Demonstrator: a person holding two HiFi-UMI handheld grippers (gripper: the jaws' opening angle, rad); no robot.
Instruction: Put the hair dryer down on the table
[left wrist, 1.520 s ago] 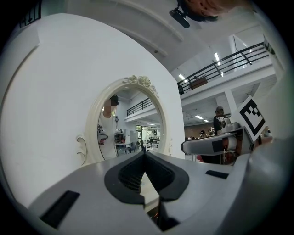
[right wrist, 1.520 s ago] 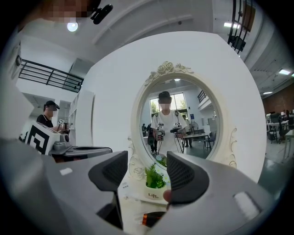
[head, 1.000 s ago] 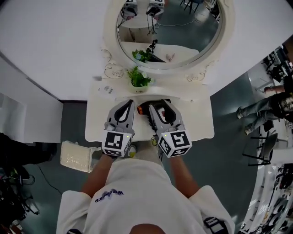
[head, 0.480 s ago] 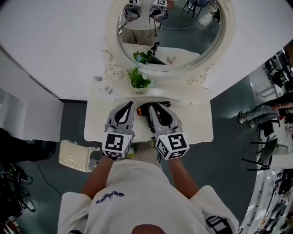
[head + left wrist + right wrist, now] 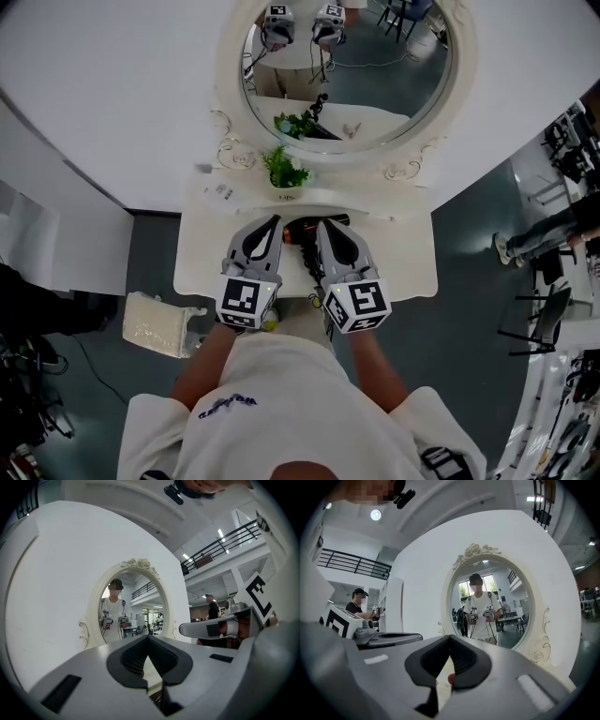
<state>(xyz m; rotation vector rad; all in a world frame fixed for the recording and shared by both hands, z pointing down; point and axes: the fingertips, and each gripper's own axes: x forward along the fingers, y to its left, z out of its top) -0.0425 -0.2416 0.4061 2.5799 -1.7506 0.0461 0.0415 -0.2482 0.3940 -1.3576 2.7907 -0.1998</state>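
Note:
The hair dryer (image 5: 298, 232), black with an orange end, lies on the white vanity table (image 5: 403, 262) between my two grippers. My left gripper (image 5: 274, 221) is just left of it, pointing level at the mirror, and its tips (image 5: 149, 637) meet with nothing between them. My right gripper (image 5: 320, 224) sits along the dryer's right side. Its jaws have just been closing and now stand shut (image 5: 450, 637) and empty. Below them a red bit of the dryer (image 5: 451, 679) shows through the gap.
An ornate oval mirror (image 5: 347, 66) stands at the back of the table, with a small green plant (image 5: 284, 169) in front of it. A small pale item (image 5: 220, 190) lies at the table's left. A white box (image 5: 161, 323) sits on the floor to the left.
The right gripper's jaws have closed and look narrower than before. Both grippers stay beside the dryer, which lies on the table.

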